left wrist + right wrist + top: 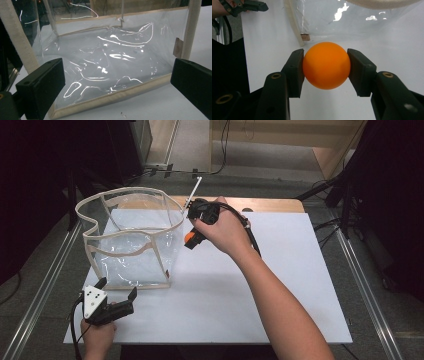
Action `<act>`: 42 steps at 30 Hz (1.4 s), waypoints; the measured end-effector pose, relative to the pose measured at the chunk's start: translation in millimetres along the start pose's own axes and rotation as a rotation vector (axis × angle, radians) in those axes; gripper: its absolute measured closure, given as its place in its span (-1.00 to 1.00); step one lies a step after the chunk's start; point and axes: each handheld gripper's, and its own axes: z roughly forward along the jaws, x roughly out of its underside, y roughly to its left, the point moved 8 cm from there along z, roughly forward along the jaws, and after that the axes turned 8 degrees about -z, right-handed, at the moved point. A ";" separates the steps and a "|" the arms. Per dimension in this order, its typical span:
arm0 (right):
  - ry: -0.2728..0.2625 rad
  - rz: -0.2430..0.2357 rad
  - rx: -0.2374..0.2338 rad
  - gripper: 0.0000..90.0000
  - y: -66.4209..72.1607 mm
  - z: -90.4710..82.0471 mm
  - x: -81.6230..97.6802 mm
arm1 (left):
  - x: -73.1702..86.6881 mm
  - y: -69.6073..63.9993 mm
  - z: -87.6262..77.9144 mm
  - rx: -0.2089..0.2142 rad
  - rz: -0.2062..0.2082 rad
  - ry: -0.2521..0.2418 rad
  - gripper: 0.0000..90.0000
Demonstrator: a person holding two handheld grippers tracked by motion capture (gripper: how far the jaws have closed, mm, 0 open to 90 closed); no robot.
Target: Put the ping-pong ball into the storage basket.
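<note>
An orange ball (326, 65) sits between the two black jaws of my right gripper (325, 68), which is shut on it. In the high view the ball (190, 238) peeks out below the person's right hand, held above the white sheet just right of the clear bag (131, 240). The bag stands upright with a cream fabric rim and clear plastic walls (107, 62). My left gripper (118, 290) rests at the table's front left, open, its jaws pointing at the bag's near bottom edge with nothing between them.
A white sheet (280, 285) covers most of the wooden table (270, 204). A white stick (194, 189) rises behind the right hand. Metal rails (45, 285) run along both sides. Cables lie on the floor beyond the table.
</note>
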 end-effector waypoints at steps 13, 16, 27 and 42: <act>-0.009 -0.010 0.006 0.07 -1.0 -11.4 -11.8 | 0.2 0.1 0.1 0.000 0.002 0.003 -1.00; -0.007 -0.014 0.006 0.07 -1.4 -14.0 -13.3 | 0.3 0.1 0.1 -0.002 0.006 0.006 -1.00; -0.006 -0.014 0.009 0.07 -2.8 -25.0 -19.0 | 0.5 -0.3 0.4 -0.002 0.008 0.009 -1.00; -0.008 -0.031 0.020 0.07 -3.9 -35.3 -30.3 | 0.5 -0.2 0.4 0.000 0.010 0.011 -1.00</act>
